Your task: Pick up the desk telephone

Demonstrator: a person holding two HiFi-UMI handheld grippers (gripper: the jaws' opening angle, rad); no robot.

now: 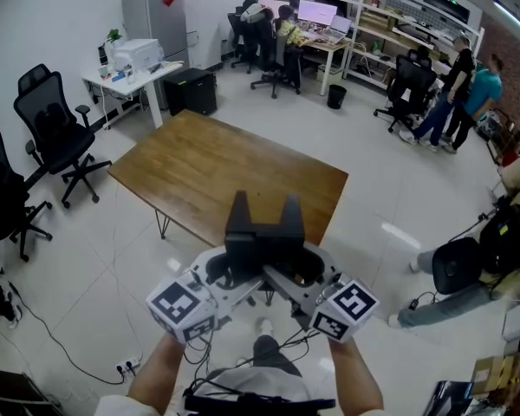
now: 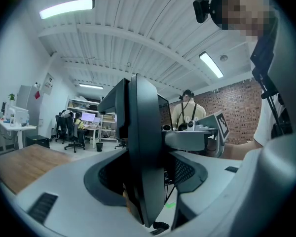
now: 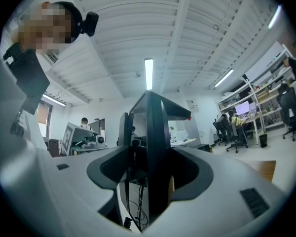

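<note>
At 6 o'clock, close to the person's body, the left gripper (image 1: 239, 204) and right gripper (image 1: 292, 208) sit side by side, each with its jaws pressed together on nothing. Beyond, at 12 o'clock, the wooden table (image 1: 217, 167) shows only bare wood. No desk telephone appears in any view. Such a phone is probably stiff, light plastic with a loose handset, so its base sides look the safest hold.

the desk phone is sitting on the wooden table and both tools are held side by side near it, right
No: the head view shows no phone on the wooden table; its visible top is bare. The left tool and right tool are held side by side near it.
</note>
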